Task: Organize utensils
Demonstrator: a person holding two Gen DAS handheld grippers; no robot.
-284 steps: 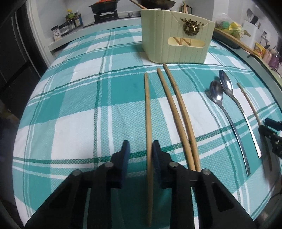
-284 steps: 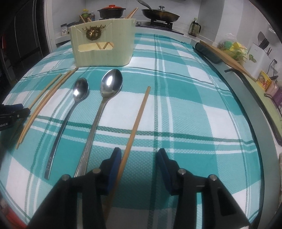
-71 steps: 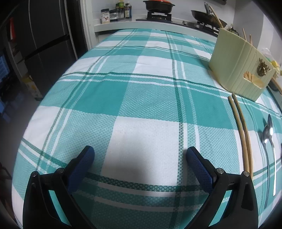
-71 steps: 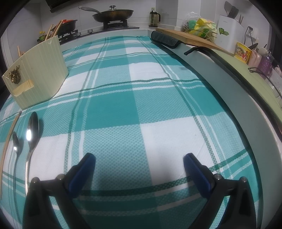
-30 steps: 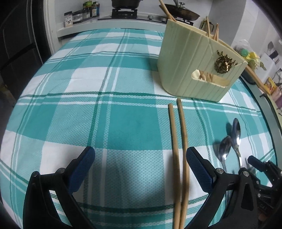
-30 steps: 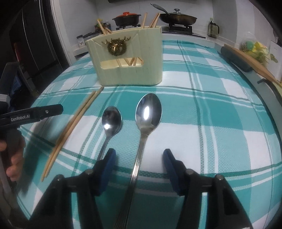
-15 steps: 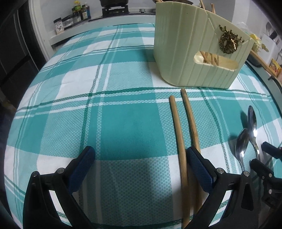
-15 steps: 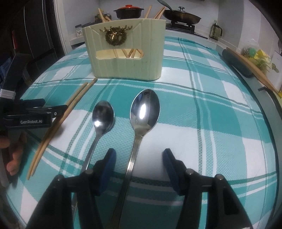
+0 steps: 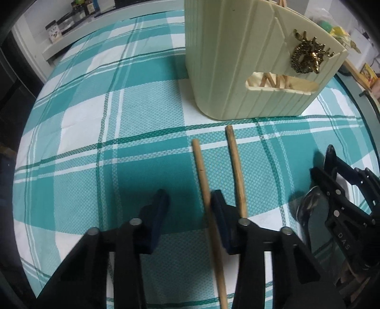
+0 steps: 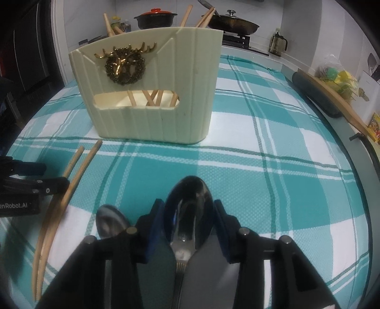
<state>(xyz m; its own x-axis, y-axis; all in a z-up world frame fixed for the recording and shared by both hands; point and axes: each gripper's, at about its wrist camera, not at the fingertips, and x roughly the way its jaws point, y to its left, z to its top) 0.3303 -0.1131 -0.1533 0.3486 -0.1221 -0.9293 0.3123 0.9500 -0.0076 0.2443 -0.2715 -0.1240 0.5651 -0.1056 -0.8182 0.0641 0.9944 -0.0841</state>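
Note:
Two wooden chopsticks lie on the teal plaid cloth in front of the cream utensil holder [image 9: 225,59]. My left gripper [image 9: 190,209] points down over them with its jaws closing. The left chopstick [image 9: 201,171] runs between the jaws beside the right pad, and the left pad stands clear of it. The other chopstick [image 9: 235,166] lies outside that pad. My right gripper [image 10: 188,214] is closing on the bowl of the large spoon [image 10: 190,197], both pads at its edges. The small spoon [image 10: 109,221] lies just to its left. Several chopsticks stand in the holder [image 10: 154,83].
A stove with a red-lidded pot [image 10: 154,19] and a pan [image 10: 232,23] is behind the holder. A dark roll and a wooden board [image 10: 315,95] lie along the table's right edge. Jars [image 9: 80,7] stand at the back left.
My left jaws narrowed from wide open to a small gap around one chopstick and came nearer the holder. My right gripper slid forward along the large spoon and narrowed onto its bowl.

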